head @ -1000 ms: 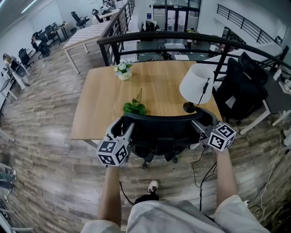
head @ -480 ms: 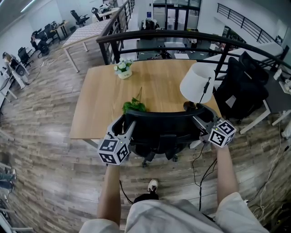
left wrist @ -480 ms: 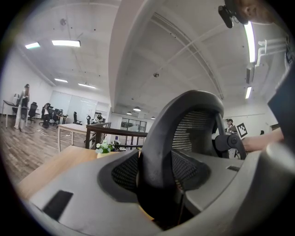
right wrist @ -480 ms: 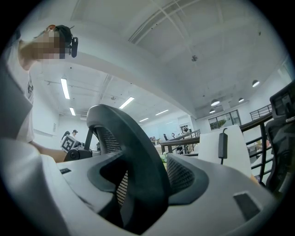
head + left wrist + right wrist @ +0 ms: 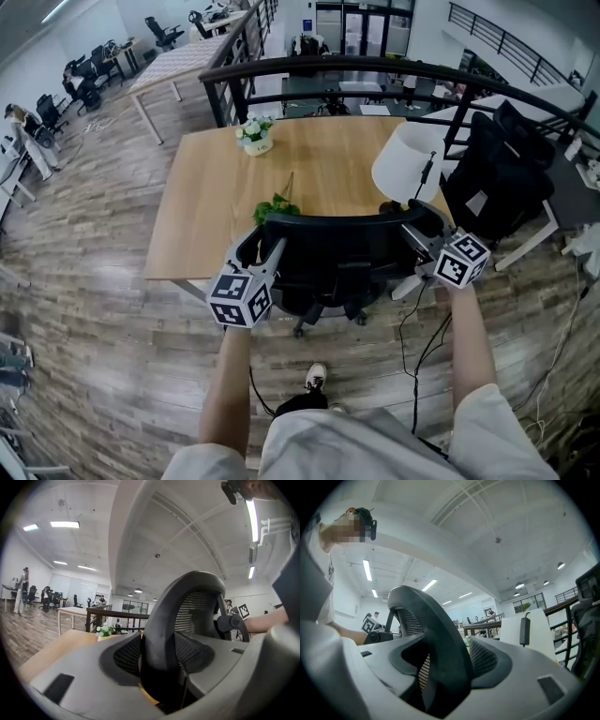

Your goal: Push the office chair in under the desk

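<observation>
At the desk (image 5: 197,187) edge, left tool (image 5: 265,251) and right tool (image 5: 412,234) each clamp the office chair (image 5: 333,258) backrest; lamp (image 5: 408,164) close by.

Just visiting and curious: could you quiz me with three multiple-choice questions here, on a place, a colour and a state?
1. Where is the white lamp? A on the desk; B on the floor; C on a shelf.
2. What colour is the office chair? A red; B black; C white.
3. What are the left gripper and right gripper doing? A hanging open; B holding the lamp; C shut on the office chair's back.
Answers: 1 A, base on the wood; 2 B, black frame and mesh; 3 C, its rim sits between each pair of jaws.
</observation>
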The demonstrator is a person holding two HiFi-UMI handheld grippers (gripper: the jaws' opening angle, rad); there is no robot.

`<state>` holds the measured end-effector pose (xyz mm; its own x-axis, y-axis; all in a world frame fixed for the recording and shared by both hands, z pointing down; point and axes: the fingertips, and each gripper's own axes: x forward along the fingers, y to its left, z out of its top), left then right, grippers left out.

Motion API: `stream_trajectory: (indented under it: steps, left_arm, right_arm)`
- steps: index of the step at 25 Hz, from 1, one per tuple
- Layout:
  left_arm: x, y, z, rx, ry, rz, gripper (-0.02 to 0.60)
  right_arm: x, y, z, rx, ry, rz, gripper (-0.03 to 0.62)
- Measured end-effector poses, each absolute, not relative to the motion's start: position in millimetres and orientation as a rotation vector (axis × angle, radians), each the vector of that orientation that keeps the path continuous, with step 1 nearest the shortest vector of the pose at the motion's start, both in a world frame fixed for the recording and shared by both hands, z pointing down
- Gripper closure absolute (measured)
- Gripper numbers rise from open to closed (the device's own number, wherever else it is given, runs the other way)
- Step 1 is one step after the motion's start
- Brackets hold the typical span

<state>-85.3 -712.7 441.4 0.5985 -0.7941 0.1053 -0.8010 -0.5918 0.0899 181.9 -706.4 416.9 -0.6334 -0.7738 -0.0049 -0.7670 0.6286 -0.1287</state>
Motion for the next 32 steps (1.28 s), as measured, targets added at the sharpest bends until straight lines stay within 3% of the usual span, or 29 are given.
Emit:
stream_trajectory:
  steps: [10,17,25,32]
  left_arm:
    - [-83.1,-707.1,441.2,2.707,-1.321,0.076,0.314]
    - [-94.6,-675.8,446.8,2.72,-1.314,0.196,0.314]
    - [-103.4,-616.5,434.2,2.731,-1.34,0.193,0.314]
    - [-104.7,-550.0,421.4,2.752,-1.371,0.174,0.314]
  right_arm:
    - [187.2,-696.7,416.7,-1.278,2.76,-0.191,0.301]
    - [203.4,-674.8,421.6,-1.515,2.756,-0.161,0.299]
    - [216.8,-605.8,426.4,-1.642,2.794,-0.096,0.304]
    - [220.3,-532.8,427.2,-1.739,2.76,-0.238,0.313]
